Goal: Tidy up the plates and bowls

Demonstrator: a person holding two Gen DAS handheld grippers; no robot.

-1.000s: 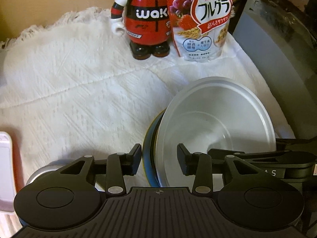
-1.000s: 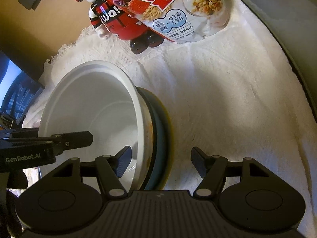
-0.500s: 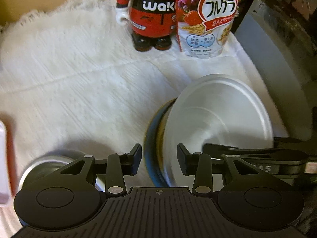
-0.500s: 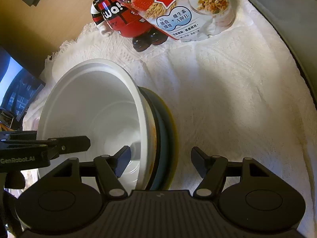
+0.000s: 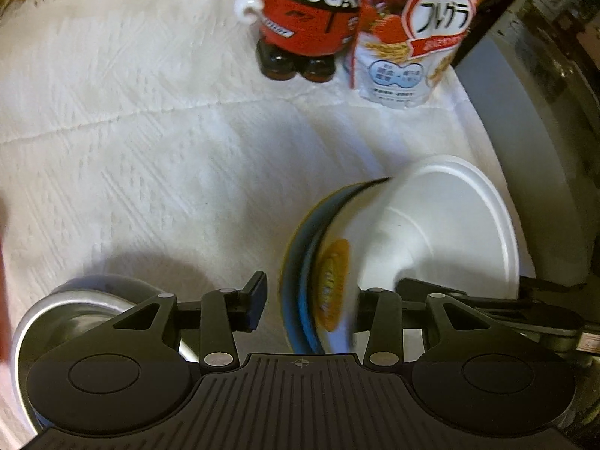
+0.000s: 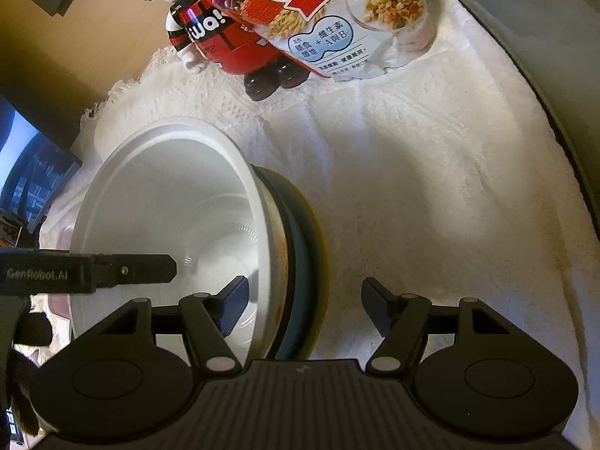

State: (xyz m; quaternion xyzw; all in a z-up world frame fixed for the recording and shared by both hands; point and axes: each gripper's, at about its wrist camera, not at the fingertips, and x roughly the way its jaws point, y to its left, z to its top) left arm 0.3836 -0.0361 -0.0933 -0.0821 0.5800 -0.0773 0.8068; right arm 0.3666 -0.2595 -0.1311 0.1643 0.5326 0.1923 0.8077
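A stack stands tilted on edge on the white cloth [image 5: 150, 150]: a white bowl [image 5: 431, 225] with an orange logo, a blue plate [image 5: 298, 300] and a yellow rim behind it. My left gripper [image 5: 309, 305] is open and straddles the stack. Its left finger is clear of the blue plate; the right one is hidden behind the bowl wall. From the right wrist, the white bowl [image 6: 168, 206] and the dark plate [image 6: 300, 262] sit between the open jaws of my right gripper [image 6: 305, 303]. One finger is inside the bowl, the other apart from the yellow rim.
A metal bowl [image 5: 75, 300] lies at the lower left under my left gripper. A red toy figure [image 5: 311, 18] and a cereal bag [image 5: 412, 37] stand at the back. A grey appliance [image 5: 525, 131] borders the cloth on the right, a dark screen [image 6: 30, 187] on the left.
My left gripper has shifted and rolled over the stack, so the bowl's outer side with the orange logo now shows. The right gripper and the stack have held still.
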